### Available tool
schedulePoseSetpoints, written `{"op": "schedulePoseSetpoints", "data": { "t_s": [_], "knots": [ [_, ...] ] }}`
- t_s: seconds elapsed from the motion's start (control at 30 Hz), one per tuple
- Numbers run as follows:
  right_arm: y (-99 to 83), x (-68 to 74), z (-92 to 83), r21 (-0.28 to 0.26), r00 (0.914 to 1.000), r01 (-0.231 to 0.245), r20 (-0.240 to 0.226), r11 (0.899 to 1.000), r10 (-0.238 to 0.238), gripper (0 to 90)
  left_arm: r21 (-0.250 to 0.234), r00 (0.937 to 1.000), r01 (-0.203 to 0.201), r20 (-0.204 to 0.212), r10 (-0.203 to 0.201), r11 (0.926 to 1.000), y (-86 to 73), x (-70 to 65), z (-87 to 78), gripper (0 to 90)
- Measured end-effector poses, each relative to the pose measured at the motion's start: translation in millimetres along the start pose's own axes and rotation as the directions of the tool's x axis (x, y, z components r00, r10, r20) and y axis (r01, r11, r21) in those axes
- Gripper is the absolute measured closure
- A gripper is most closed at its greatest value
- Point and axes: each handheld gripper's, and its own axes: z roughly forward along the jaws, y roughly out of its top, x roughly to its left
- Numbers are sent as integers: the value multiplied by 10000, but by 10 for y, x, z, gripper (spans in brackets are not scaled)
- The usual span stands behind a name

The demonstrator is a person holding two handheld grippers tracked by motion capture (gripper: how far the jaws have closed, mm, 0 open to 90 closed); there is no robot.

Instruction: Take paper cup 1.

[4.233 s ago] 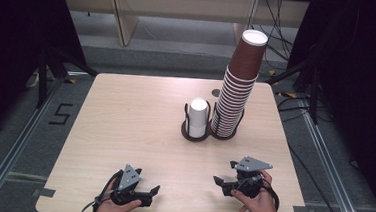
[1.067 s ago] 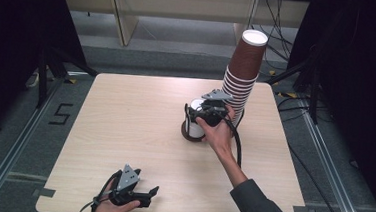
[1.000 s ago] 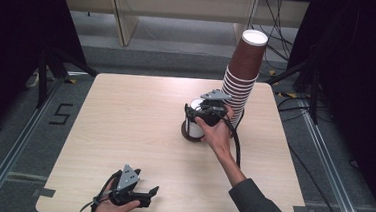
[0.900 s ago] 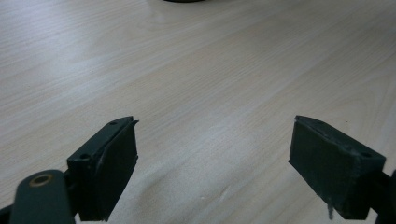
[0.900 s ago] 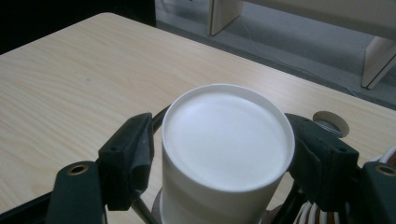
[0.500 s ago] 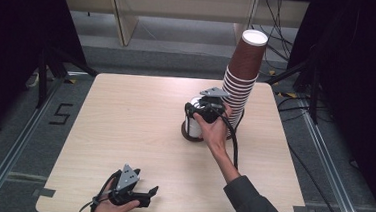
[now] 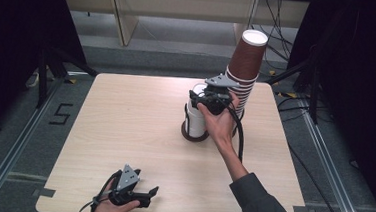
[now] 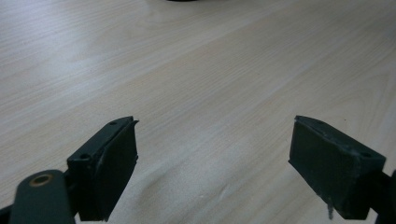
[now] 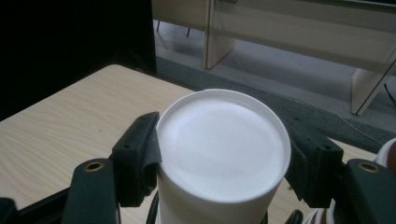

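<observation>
High view: my right claw is clamping the white upside-down paper cup at the far middle of the pale wooden desk. A second ago the same claw was only hovering around that cup; its jaws have just been closing, with the cup between them. The cup is sitting over a dark round base, just beside the tall stack of brown paper cups. My left claw is resting at the near edge, as it was four seconds ago.

Left gripper view: my left claw is standing released, nothing but bare desk between the jaws.

Right gripper view: both black pads are pressing the cup's white sides just below its closed top. I am judging the grasp made and the lift off the base as the step in hand.
</observation>
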Motion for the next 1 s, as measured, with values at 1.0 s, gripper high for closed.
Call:
{"op": "schedulePoseSetpoints", "data": {
  "t_s": [1.0],
  "knots": [
    [-317, 346, -761, -365, 9651, 1171, -2316, 9924, -1224, 348, -107, 10000, 84, -46, -84, 9999, 2, 30, 11, 147]
  ]
}}
